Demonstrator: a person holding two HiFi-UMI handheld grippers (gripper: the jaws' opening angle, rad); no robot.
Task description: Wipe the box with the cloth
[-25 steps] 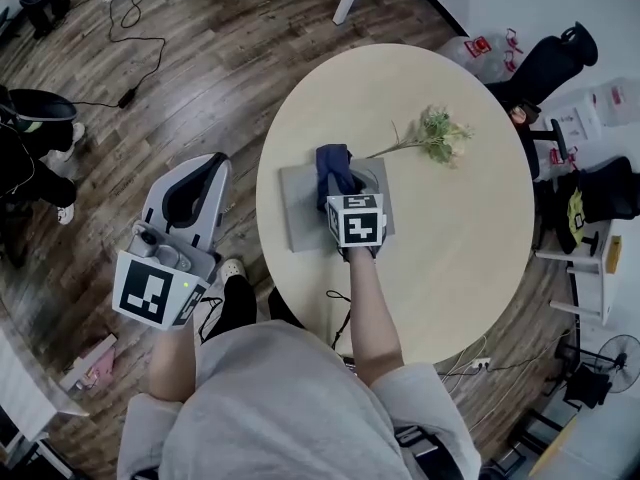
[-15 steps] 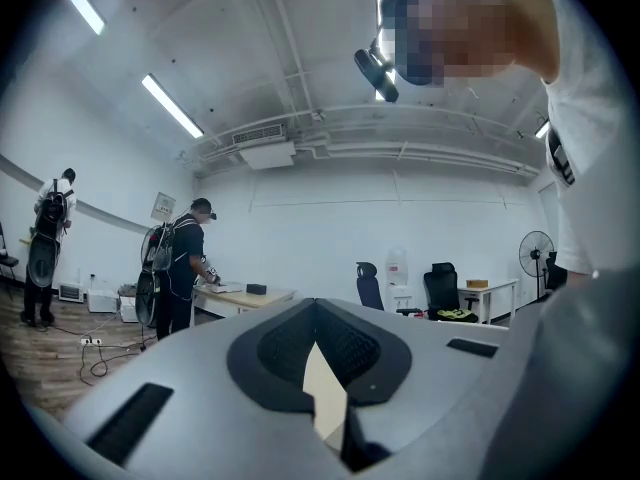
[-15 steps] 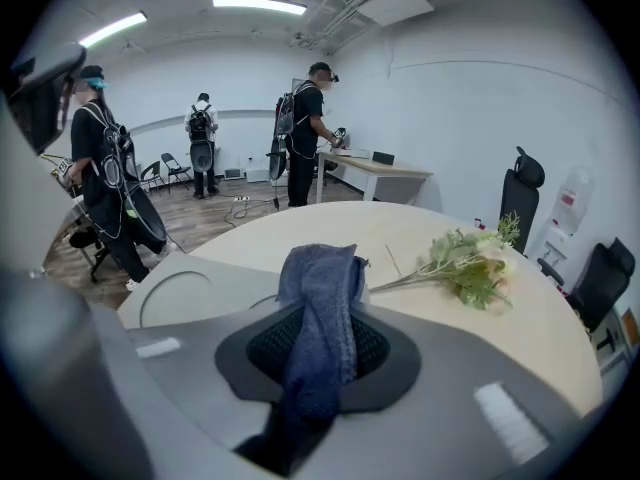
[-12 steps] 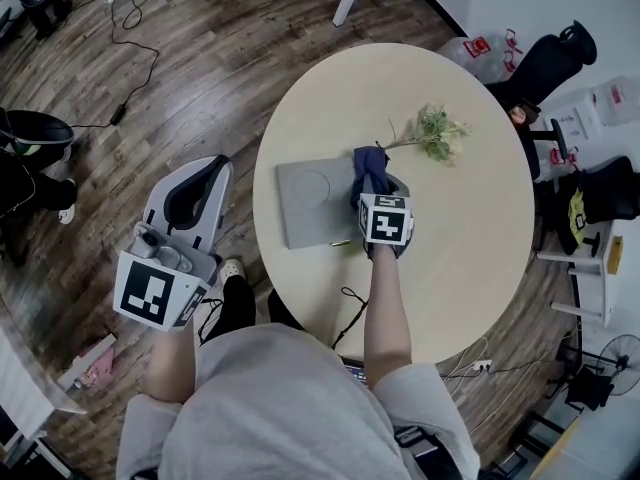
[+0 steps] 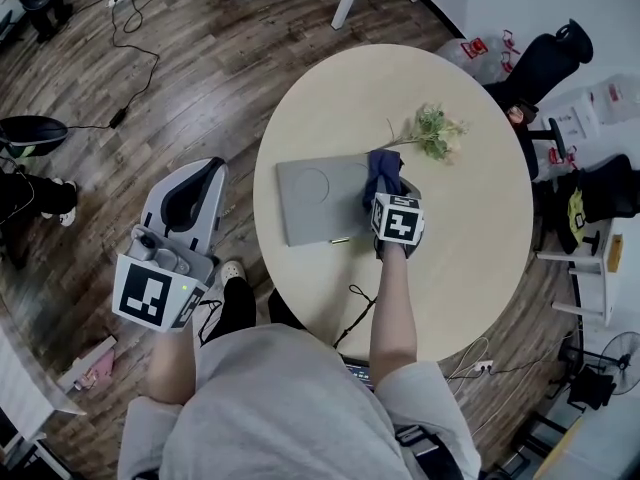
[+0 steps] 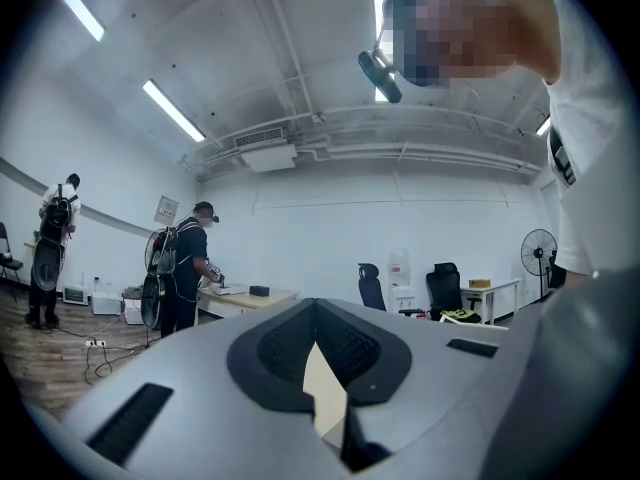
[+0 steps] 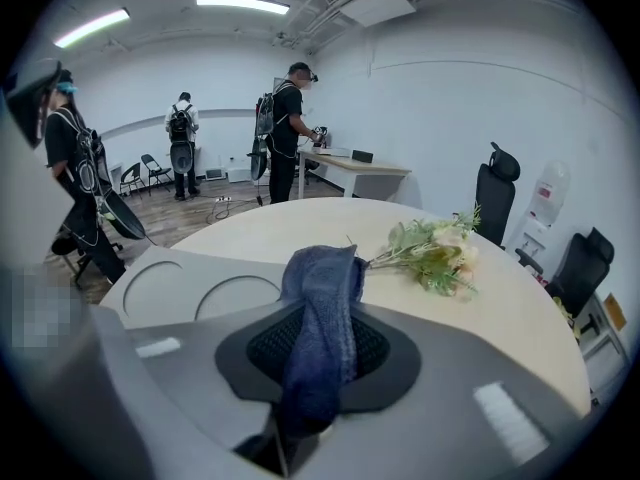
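- Grey and flat, the box (image 5: 310, 200) lies on the round table (image 5: 470, 253) in the head view. The right gripper (image 5: 386, 186) is at the box's right edge with the blue cloth (image 5: 381, 166) in front of its tip. I judge that one wiping stroke ends here.
- Flowers (image 5: 437, 133) lie just beside the cloth, so a longer stroke could catch the stem.
- In the same view the left gripper (image 5: 197, 183) hangs off the table, above the floor and well apart from the box. It is probably kept there so as not to be in the way.
- In the left gripper view the jaws are pressed together with nothing between them, and they point up into the room.
- In the right gripper view the jaws pinch the cloth (image 7: 325, 278) near its middle. Its free end falls forward past the tips at the right end of the box (image 7: 180, 280), so soft fabric leads and not the hard jaws. Whether it touches the box, I cannot tell.
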